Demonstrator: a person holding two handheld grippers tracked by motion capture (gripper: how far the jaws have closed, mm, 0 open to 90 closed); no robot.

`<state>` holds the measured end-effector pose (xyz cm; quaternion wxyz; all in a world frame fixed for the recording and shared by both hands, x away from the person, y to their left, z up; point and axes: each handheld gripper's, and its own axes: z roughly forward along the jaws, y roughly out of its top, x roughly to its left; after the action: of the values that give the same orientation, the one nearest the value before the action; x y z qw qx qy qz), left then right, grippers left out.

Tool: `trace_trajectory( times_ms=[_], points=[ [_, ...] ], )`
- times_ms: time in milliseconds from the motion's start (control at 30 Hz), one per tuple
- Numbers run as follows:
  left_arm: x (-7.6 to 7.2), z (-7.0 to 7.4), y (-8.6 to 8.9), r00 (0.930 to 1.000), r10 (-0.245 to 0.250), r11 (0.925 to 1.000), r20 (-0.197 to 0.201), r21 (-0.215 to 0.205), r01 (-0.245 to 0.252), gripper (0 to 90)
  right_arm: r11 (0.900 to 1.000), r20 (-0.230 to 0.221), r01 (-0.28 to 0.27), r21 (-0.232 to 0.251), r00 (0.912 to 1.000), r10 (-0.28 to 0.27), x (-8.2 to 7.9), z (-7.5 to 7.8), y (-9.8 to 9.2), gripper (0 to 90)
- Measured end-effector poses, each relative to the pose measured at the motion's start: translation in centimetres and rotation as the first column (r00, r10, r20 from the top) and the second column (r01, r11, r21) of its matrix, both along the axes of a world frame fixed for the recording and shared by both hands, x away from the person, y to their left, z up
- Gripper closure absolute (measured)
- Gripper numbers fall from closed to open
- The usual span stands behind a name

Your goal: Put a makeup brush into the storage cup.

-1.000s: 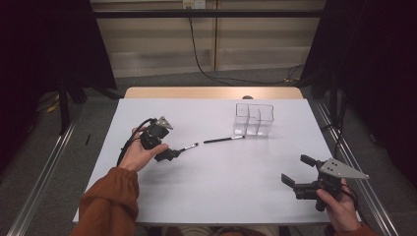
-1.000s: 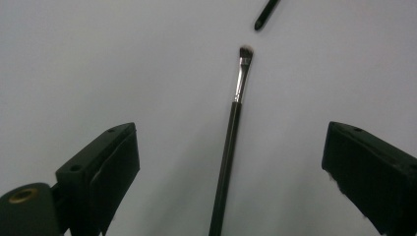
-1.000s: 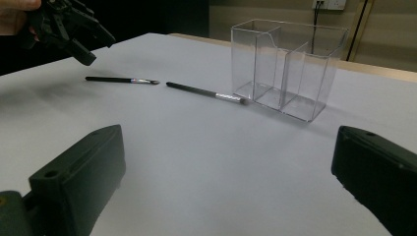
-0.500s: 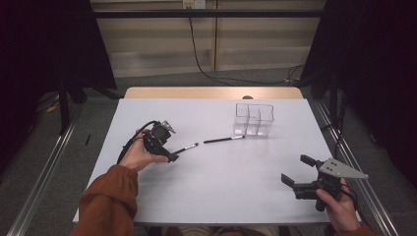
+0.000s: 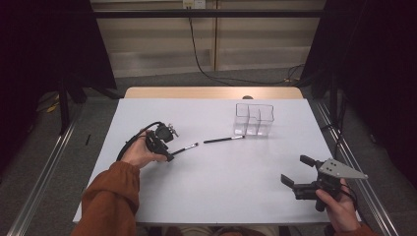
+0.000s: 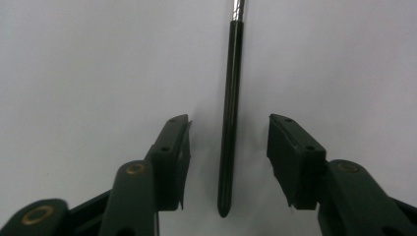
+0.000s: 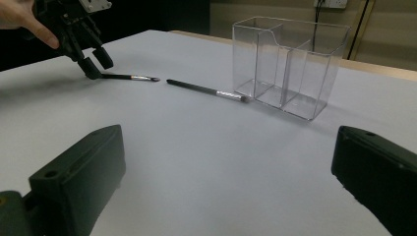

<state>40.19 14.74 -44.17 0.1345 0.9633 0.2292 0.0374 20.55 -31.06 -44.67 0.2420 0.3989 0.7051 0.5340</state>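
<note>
— White tabletop (image 5: 216, 187) with a wooden far edge (image 5: 211, 93), on grey floor (image 5: 44, 162)?
— Yes. Metal rails (image 5: 37, 194) along both sides, black curtains (image 5: 44, 44) left and right, pale panelled wall (image 5: 162, 44) behind, black cable (image 5: 199, 54) hanging down. Dim overall.

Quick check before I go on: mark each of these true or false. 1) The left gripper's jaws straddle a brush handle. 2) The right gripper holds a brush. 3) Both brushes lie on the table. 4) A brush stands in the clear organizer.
1) True: the nearer brush lies between the left gripper jaws, which have just been closing; the pads are not yet on it.
2) False: the right gripper is open and holds nothing.
3) True: the second brush lies beside the first on the table.
4) False: the clear organizer is empty.
</note>
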Motion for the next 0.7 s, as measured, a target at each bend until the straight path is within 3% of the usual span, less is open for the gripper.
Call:
trace_trajectory(
  times_ms=[133,333,700],
  points=[
    [0.08,-0.24,-0.01,0.9996,-0.014,0.9998,-0.025,0.012,0.014,63.7,1.0,0.001,-0.004,-0.005,1.0,0.004,0.05,-0.01,-0.01,0.0],
    [0.62,-0.6,0.35,0.9977,0.006,0.9998,-0.067,-0.02,-0.007,67.9,1.0,0.0,-0.002,-0.004,1.0,0.002,0.04,-0.02,0.0,0.0],
    [0.69,-0.65,0.13,0.9976,0.001,1.0,-0.069,-0.002,-0.001,84.0,1.0,-0.004,-0.008,-0.007,1.0,0.008,0.05,-0.05,0.09,0.0]
  ],
)
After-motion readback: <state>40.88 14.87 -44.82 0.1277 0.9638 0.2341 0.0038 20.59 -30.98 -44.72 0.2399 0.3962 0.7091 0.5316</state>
